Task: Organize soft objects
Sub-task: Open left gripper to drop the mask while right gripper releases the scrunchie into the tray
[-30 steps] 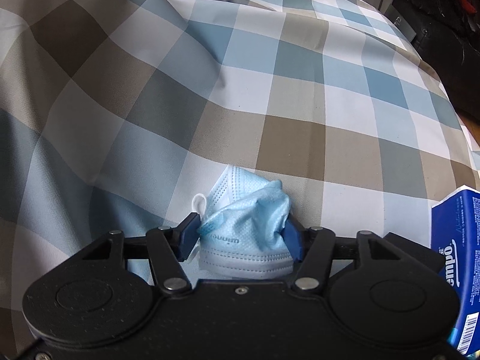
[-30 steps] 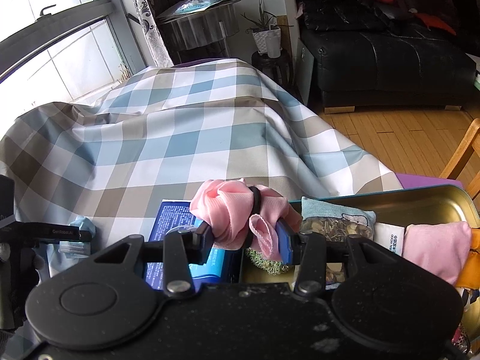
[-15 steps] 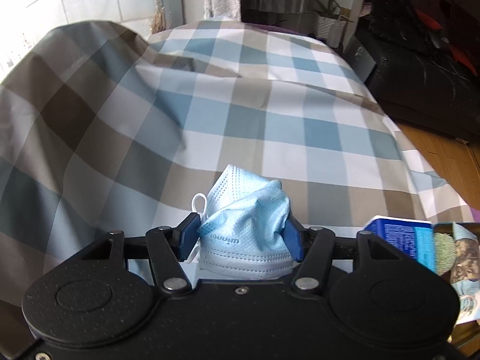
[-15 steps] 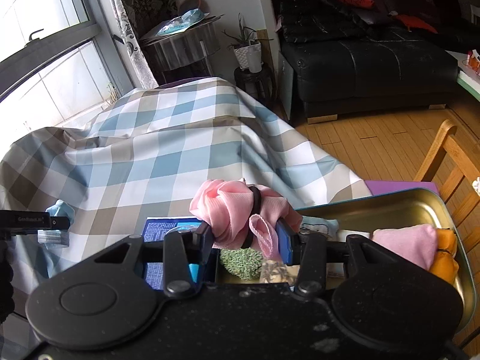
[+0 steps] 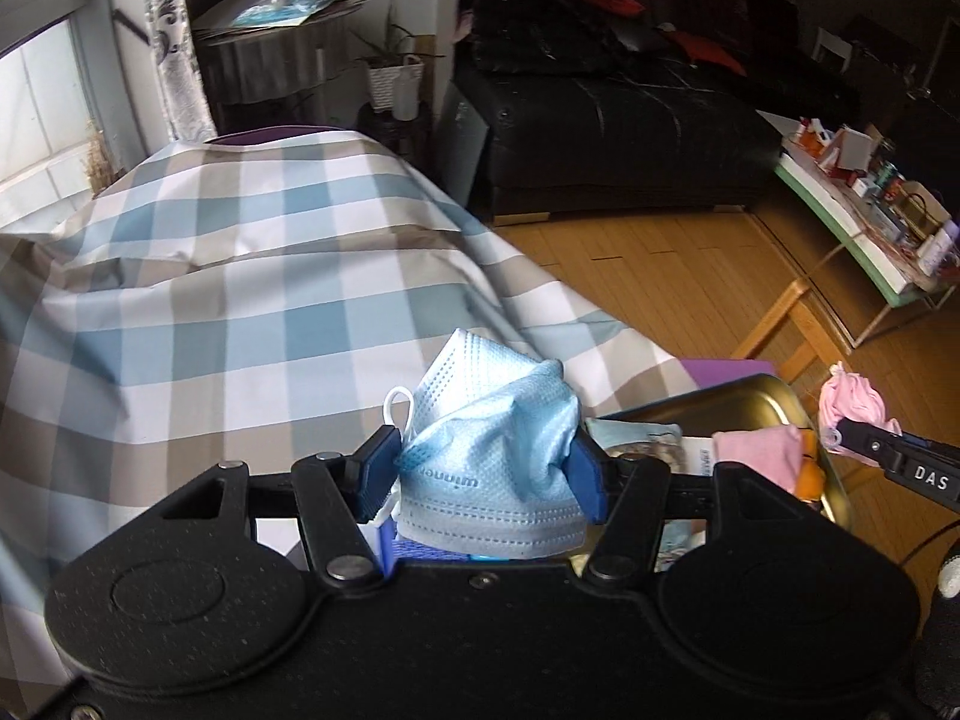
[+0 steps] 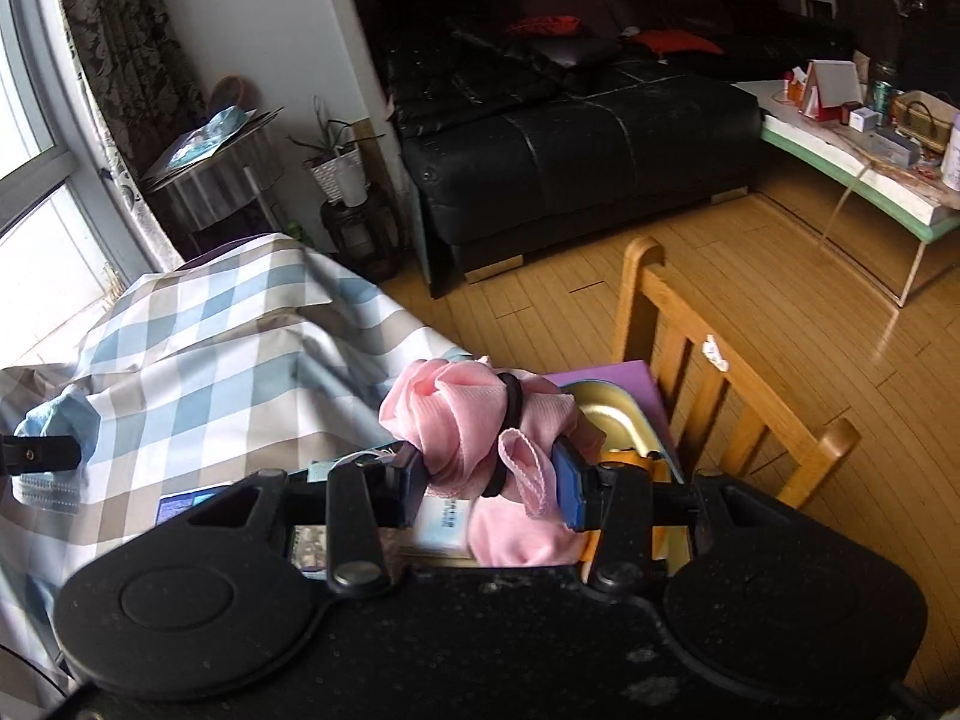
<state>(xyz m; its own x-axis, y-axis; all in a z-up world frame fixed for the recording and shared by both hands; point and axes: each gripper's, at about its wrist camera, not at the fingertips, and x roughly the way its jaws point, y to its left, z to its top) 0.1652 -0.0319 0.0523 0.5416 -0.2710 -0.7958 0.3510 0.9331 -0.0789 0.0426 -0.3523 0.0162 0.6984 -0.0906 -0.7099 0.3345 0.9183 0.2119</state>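
Closest in, the left hand-held gripper (image 5: 483,465) is clenched on a crumpled blue face mask (image 5: 489,450), which bunches up between the blue pads with a white ear loop poking out on the left side. On the other hand, the right hand-held gripper (image 6: 489,468) is clamped on a pink scrunchie (image 6: 474,420), its black elastic band showing across the fabric. Both soft things are carried clear of the checked cloth (image 5: 240,312) covering the counter. Just beyond and below the fingers sits the gold metal tray (image 5: 762,396), already holding a folded pink cloth (image 5: 759,450) and a few packets. That tray looks like the drop spot. To do this well, I'd bring each piece right over a bare patch of the tray, lower until the fabric rests, then let go, one hand at a time so they don't crowd each other. The mask is springy and may catch on a pad, so lift straight up. Further off, the wooden chair (image 6: 720,384) stands just past the tray's edge.
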